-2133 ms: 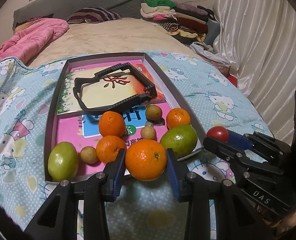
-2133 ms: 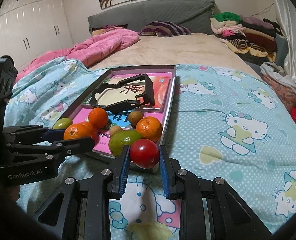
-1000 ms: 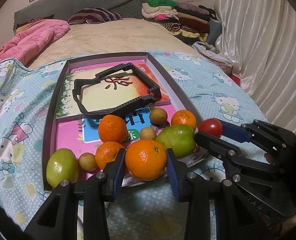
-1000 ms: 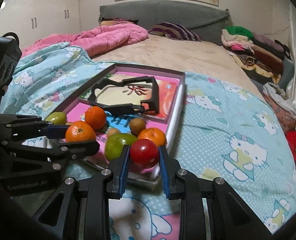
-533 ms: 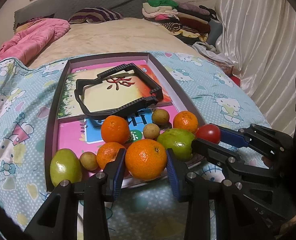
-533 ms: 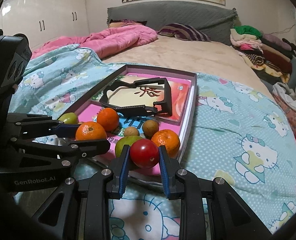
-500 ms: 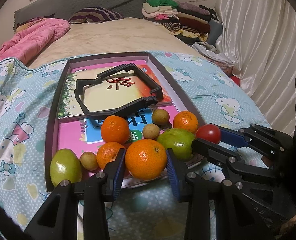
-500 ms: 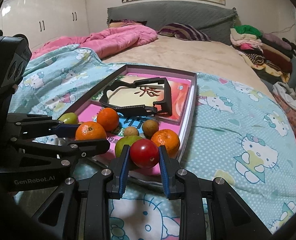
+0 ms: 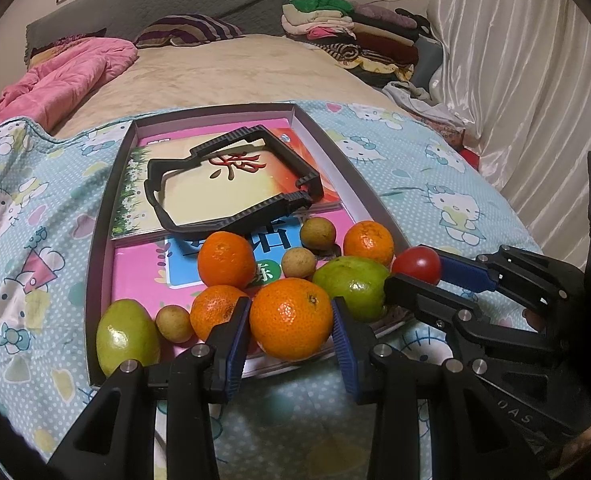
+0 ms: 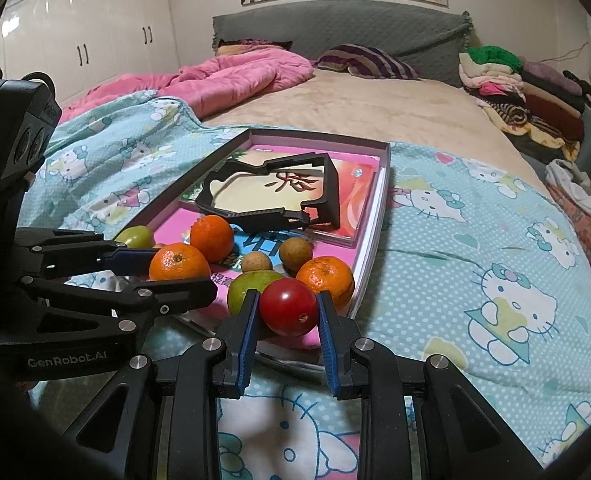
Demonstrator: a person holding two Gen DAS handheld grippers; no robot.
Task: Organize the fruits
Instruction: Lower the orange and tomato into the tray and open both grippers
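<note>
Little has changed in the last second: left tongs [image 9: 291, 320] stay clamped on an orange [image 9: 291, 314], right tongs [image 10: 288, 312] on a tomato [image 10: 289, 307], both held over the tray's [image 9: 99, 256] near edge on the bed, so placing looks next.

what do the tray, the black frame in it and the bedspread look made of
Tray: probably cardboard, matte, with thin, straight folded walls.
Black frame: looks like rigid plastic, matte, with ribbed edges.
Bedspread: soft printed fabric that wrinkles and drapes.
</note>
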